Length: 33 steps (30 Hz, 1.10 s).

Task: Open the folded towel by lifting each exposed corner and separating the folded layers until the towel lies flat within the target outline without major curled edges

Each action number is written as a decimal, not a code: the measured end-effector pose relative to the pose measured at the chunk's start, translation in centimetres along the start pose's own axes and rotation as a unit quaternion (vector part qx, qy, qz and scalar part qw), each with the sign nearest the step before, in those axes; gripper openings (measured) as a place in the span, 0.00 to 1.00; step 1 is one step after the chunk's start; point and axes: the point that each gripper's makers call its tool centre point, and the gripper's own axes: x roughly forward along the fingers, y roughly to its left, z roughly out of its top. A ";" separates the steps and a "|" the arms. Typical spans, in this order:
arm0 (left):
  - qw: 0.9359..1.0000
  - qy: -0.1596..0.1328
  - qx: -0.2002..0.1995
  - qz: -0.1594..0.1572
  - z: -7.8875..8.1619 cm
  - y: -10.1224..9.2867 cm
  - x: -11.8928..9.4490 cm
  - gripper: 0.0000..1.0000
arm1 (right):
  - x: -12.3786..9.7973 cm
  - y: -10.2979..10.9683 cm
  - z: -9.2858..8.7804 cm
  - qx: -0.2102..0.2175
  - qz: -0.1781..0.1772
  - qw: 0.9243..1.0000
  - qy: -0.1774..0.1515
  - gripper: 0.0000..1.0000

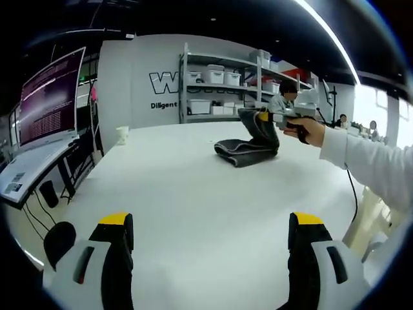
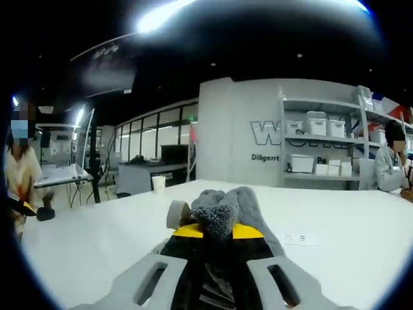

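The towel [image 1: 248, 147] is dark grey and lies well out on the white table [image 1: 193, 213], at about one o'clock from the left gripper [image 1: 210, 236]. One end of it is pulled up off the pile by the right gripper [image 1: 274, 117], held in a white-sleeved hand [image 1: 310, 129]. In the right gripper view the right gripper's [image 2: 216, 231] yellow-tipped jaws are clamped together on a bunch of the cloth [image 2: 222, 210], which bulges out fluffy above them.

It looks a soft, light, floppy thing: thick pile, no stiffness, so I'd judge it will sag and drag rather than hold a shape, and it should grip well without slipping. The raised part hangs limp while the rest sits in folded layers on the table. A pinch at a corner or a free edge of a single layer would serve better than a grab into the bulk, which would lift several layers together.

The left gripper hangs low over the near table, jaws wide apart and holding nothing, well apart from the towel.

Around it: a paper cup [image 1: 122, 134] at ten o'clock near the far edge, a monitor [image 1: 51, 97] at nine, shelves [image 1: 226, 84] with white bins at twelve against the wall. Nothing lies between the left gripper and the towel. I can see no target outline on the table.
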 end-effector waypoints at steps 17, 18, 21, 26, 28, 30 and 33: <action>1.000 0.006 0.004 -0.005 -0.2 -0.6 0.2 0.99 | -3.7 -7.4 0.2 0.005 -0.085 0.996 -0.010 0.05; 1.000 0.005 0.005 -0.006 -0.1 -0.7 0.2 0.99 | -4.0 -7.9 0.1 0.007 -0.092 0.996 -0.010 0.05; 1.000 0.004 0.006 -0.007 0.0 -0.8 0.3 0.99 | -4.7 -9.4 -0.3 0.020 -0.111 0.994 -0.009 0.05; 1.000 0.008 0.007 -0.008 -0.1 -1.0 0.4 0.99 | -5.9 -12.1 -1.5 0.055 -0.143 0.988 -0.003 0.05; 1.000 0.007 0.007 -0.007 -0.1 -1.0 0.5 0.99 | -6.3 -12.8 -1.9 0.072 -0.152 0.986 -0.005 0.05; 1.000 0.009 0.007 -0.007 -0.1 -1.0 0.6 0.99 | -7.0 -13.9 -2.8 0.104 -0.167 0.980 0.000 0.05; 1.000 0.011 0.009 -0.008 -0.2 -1.1 0.7 0.99 | -7.6 -15.2 -4.0 0.144 -0.181 0.973 0.005 0.05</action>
